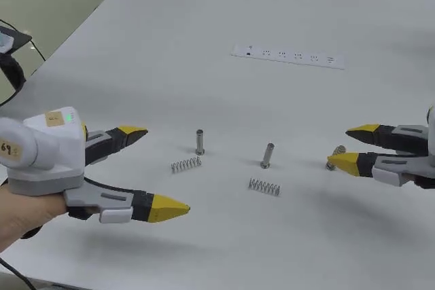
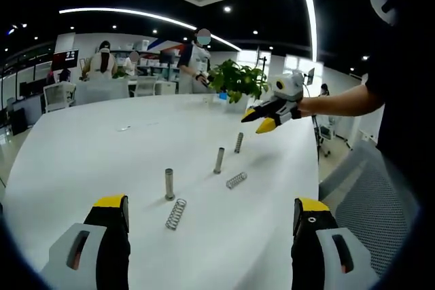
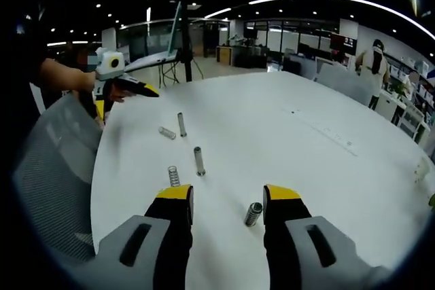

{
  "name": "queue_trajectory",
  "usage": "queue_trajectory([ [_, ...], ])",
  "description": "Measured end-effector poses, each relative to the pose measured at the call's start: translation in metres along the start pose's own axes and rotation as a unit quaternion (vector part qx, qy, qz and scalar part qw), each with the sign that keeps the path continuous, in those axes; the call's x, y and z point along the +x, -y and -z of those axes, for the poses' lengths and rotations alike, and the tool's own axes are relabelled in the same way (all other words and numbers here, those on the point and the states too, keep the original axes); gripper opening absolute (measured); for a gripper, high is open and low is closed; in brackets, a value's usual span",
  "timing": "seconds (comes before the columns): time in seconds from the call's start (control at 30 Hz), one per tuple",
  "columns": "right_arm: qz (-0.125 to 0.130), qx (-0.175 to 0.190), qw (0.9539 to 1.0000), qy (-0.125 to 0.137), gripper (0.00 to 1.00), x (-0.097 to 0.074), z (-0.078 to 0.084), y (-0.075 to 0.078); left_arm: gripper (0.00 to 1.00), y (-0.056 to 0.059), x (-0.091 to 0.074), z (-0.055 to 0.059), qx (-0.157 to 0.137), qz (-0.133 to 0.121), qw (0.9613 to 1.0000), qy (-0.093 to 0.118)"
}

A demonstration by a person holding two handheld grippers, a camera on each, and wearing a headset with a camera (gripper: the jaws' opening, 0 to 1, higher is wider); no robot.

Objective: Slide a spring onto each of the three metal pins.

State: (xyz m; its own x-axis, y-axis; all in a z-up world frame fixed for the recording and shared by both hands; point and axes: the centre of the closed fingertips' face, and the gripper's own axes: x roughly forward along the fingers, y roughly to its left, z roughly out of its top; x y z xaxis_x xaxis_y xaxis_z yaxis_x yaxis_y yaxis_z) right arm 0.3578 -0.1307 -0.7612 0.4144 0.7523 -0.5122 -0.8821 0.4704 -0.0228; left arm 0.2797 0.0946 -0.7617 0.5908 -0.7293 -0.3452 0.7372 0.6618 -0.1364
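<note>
Presently the left gripper (image 1: 153, 168) hangs over the near left part of the white table (image 1: 136, 45), its jaws spread wide with nothing in them. The right gripper (image 1: 350, 146) reaches in from the right edge. Its jaws are also parted, and nothing is gripped between them.

Three metal pins stand upright in a loose row across the middle of the table. The left pin (image 1: 200, 142) is bare, and the left spring (image 1: 185, 164) lies flat on the table just beside its foot, on the near left side. The middle pin (image 1: 267, 155) is bare too, and the right spring (image 1: 264, 187) lies flat on the near side of it, a little apart.

The right pin (image 1: 338, 151) looks ribbed along its length in the right gripper view, as with a spring coiled round it. In that view it sits low in the gap between the two jaws. In the head view it stands just beside the tip of the right gripper's nearer jaw; whether they touch cannot be told.

A white power strip (image 1: 289, 56) lies farther back on the table, well apart from the pins.
</note>
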Motion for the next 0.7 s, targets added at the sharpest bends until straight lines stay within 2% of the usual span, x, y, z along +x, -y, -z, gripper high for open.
queue_trajectory([
  [0.23,-0.003,0.002,0.9997,0.025,0.40,-0.006,-0.011,-0.012,0.98,-0.001,0.001,-0.004,0.000,0.000,1.0000,0.004],
  [0.37,-0.015,0.021,0.9988,0.041,0.42,-0.008,-0.016,-0.021,0.98,0.000,0.001,-0.005,0.000,0.001,1.0000,0.003],
  [0.53,-0.018,0.022,0.9988,0.040,0.42,-0.007,-0.012,-0.028,0.98,0.000,0.001,-0.005,0.000,0.002,1.0000,0.003],
  [0.7,-0.030,0.039,0.9980,0.040,0.42,-0.007,-0.004,-0.039,0.98,0.000,0.000,-0.006,0.001,0.002,1.0000,0.003],
])
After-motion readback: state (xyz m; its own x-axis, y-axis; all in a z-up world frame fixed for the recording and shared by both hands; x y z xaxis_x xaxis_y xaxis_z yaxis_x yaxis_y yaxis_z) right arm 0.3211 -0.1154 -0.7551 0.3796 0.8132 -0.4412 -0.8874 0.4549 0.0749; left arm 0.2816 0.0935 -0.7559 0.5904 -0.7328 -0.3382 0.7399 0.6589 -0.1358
